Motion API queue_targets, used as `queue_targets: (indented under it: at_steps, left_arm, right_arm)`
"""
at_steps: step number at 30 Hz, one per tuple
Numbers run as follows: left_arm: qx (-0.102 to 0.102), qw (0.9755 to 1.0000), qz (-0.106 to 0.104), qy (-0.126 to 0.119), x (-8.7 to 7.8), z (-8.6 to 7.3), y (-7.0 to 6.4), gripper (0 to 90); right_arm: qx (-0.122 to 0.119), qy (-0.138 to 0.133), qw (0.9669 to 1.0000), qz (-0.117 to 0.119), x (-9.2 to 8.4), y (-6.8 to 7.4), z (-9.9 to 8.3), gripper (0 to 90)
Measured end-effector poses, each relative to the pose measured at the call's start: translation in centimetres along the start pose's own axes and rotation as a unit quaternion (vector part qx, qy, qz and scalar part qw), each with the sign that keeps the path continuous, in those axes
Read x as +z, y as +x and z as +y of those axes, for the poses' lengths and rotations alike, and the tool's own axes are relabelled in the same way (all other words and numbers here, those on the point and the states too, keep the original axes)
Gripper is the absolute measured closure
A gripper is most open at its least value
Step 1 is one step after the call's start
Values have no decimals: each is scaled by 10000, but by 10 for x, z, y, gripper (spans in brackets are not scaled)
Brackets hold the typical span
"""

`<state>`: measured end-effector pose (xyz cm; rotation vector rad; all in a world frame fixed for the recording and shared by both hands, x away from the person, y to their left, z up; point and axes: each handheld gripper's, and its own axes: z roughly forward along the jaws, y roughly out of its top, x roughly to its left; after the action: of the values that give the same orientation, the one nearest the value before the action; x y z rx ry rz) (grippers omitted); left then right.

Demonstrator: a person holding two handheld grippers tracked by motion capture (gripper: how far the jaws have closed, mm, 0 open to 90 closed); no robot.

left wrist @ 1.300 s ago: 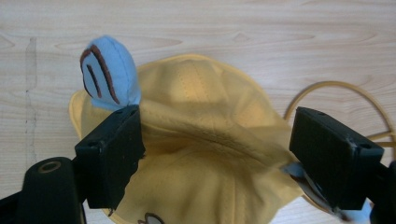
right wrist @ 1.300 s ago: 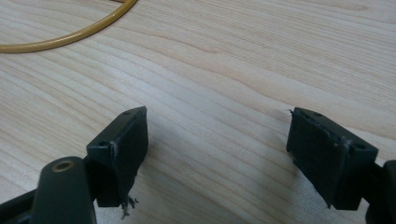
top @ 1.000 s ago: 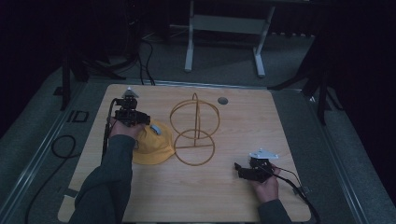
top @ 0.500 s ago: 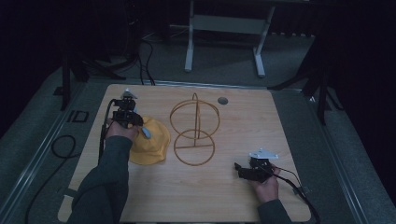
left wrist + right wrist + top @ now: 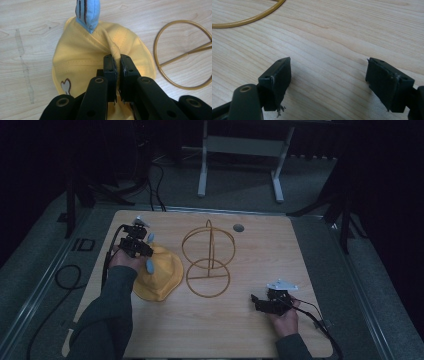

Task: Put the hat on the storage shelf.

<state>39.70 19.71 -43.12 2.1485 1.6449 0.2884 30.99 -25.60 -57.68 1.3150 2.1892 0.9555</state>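
Note:
A yellow cloth hat [image 5: 162,276] with a light blue striped flap [image 5: 87,12] lies on the wooden table [image 5: 300,270], left of a gold wire stand [image 5: 208,262]. My left gripper [image 5: 142,252] reaches over the hat's near-left side. In the left gripper view its jaws have just been closing. They are now pinched on a raised fold of the yellow hat [image 5: 82,57], with the left gripper [image 5: 118,62] shut on that fold. My right gripper [image 5: 257,301] rests low at the table's front right. In the right gripper view, the right gripper [image 5: 328,75] is open over bare wood.
The stand's flat base ring [image 5: 183,53] lies right of the hat, and its edge [image 5: 249,18] lies ahead of the right gripper. A small grey round disc [image 5: 238,227] is set in the table's far side. A white metal frame [image 5: 240,150] stands beyond the table.
The left gripper's jaws have closed on the hat's fabric, and the cloth has bunched up a little toward them. The right gripper has kept still.

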Motion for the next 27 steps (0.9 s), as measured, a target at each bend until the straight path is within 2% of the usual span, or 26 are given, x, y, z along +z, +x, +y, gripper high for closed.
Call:
queue_targets:
  at_steps: [12,22,27]
  left_arm:
    - [365,9993,-15,-82,-20,5,3,850]
    - [663,9975,-12,-235,-48,7,5,851]
    - [730,9968,-164,-272,-56,10,7,851]
  right_arm:
    - [0,1,10000,1,0,0,0,204]
    - [4,1,10000,1,0,0,0,204]
    - [11,-1,10000,1,0,0,0,204]
